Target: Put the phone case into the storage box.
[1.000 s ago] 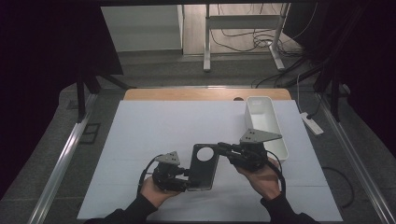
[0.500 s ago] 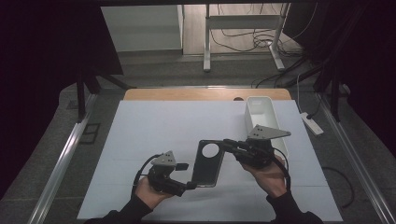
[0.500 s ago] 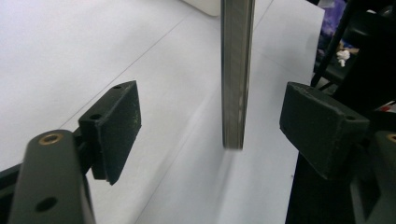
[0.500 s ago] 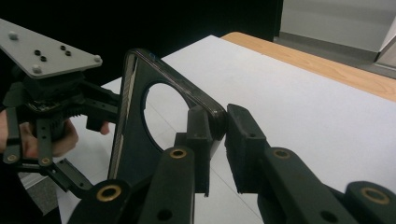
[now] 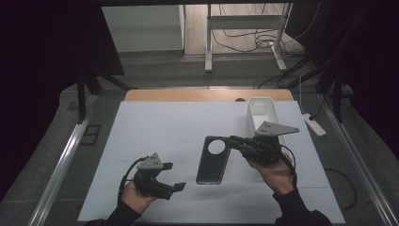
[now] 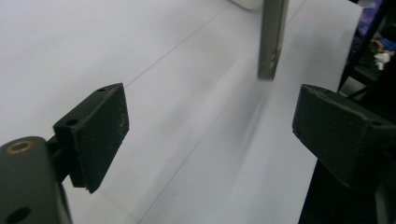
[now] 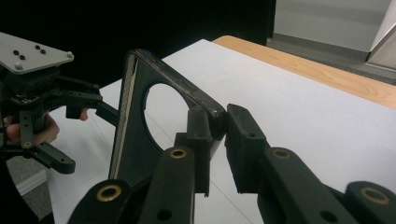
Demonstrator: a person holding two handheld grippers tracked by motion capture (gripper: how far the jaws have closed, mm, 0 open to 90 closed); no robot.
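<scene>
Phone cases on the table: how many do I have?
1. The black phone case sits mid-table, pinched at its top edge by the right gripper. The white bin's inside is partly hidden.

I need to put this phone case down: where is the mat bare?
Bare: the whole far-left white mat, from the wooden table edge down to the left gripper. Crowded: the right side, with the white bin, right gripper and phone case.

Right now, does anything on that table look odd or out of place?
Only the black phone case: it isn't lying flat. The right gripper pinches one corner, holding it on edge above the white mat. The left gripper has just opened and holds nothing.
</scene>
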